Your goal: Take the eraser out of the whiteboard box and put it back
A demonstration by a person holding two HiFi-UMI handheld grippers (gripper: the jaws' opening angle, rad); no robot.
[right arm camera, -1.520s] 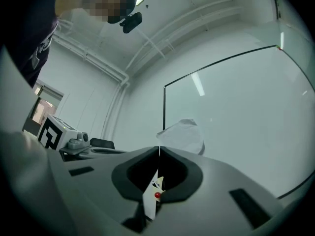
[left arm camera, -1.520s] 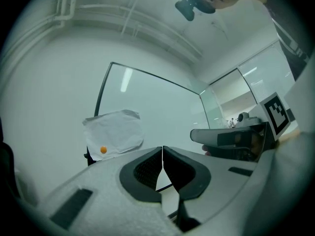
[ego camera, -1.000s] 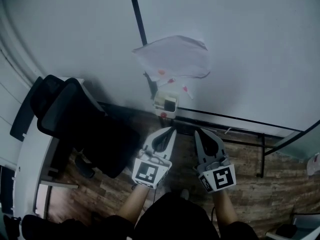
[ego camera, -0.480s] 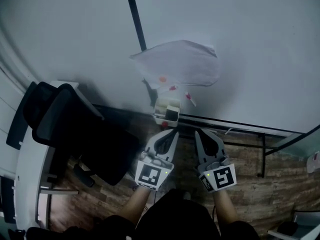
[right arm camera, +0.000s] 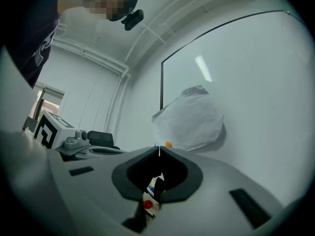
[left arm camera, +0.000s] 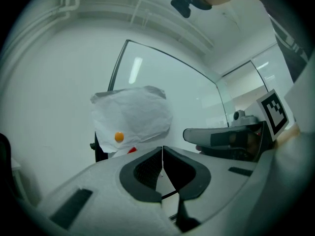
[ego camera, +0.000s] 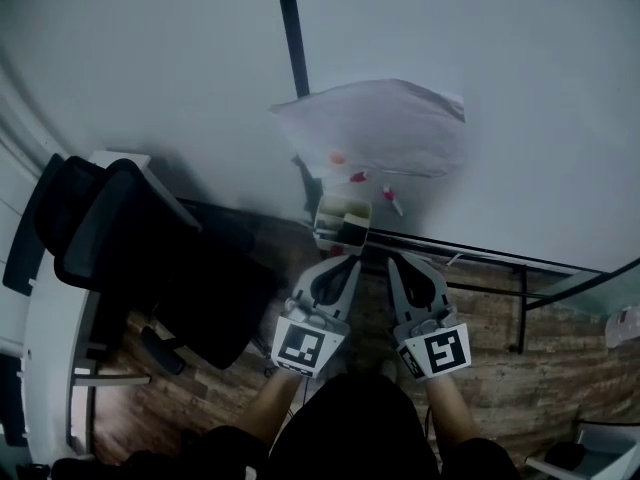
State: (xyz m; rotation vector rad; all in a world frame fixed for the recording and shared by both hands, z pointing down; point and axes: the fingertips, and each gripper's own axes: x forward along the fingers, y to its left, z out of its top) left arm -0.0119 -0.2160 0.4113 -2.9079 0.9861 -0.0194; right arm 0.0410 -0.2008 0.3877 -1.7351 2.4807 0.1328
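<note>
Scene, big to small. We see one whiteboard (ego camera: 520,88): a flat, glossy white panel filling most of the head view. One thin black vertical strip (ego camera: 293,28) runs down it, and one black rail (ego camera: 480,240) runs along its bottom edge. The floor (ego camera: 570,358) is brown wood-grain plank. On the left there's one white desk (ego camera: 48,348) with a rounded edge, and one black office chair (ego camera: 140,238) with a matte padded back right beside it. One sheet (ego camera: 385,128) is stuck on the board; it's white, crumpled and roughly pentagonal. We count two grippers, both grey moulded plastic with dark-lined tapered jaws, side by side and pointing at the board. The left gripper (left arm camera: 162,149) has its jaws fully together, just a hairline seam, and nothing is held. The right gripper (right arm camera: 158,150) is the same, tips meeting and empty. One whiteboard box (ego camera: 342,223) sits at the foot of the strip, under the sheet and just ahead of both gripper tips. It's small, white, rectangular and open-topped, with one dark compartment and one pale one showing. At the sheet's lower edge there are three small bits: one round orange dot (ego camera: 338,157), one red bit (ego camera: 357,176) and one red-and-white bit (ego camera: 392,200). We can't pick out the eraser; the box contents are too small and dark to read.
</note>
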